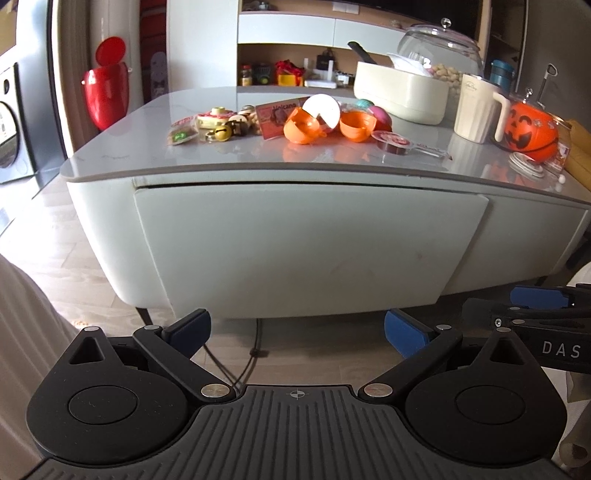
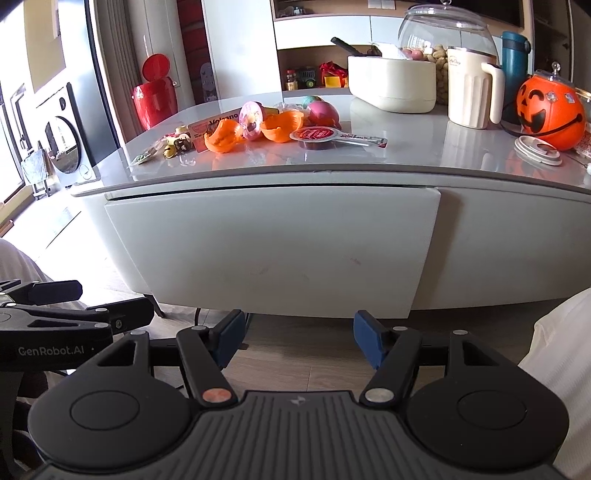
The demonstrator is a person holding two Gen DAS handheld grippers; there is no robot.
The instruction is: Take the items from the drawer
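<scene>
Left wrist view: we face a closed drawer (image 1: 310,247), toys (image 1: 306,122) on the surface (image 1: 147,147).
Both tongs, left (image 1: 297,328) and right (image 2: 299,338), are spread and empty; nothing seems left.

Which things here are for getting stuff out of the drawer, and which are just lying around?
For the job:
drawer, shut
left gripper, open, empty
right gripper, open, empty

Just lying around:
pumpkin bucket
cream jug
orange capsule halves
red bin
glass jar
</scene>
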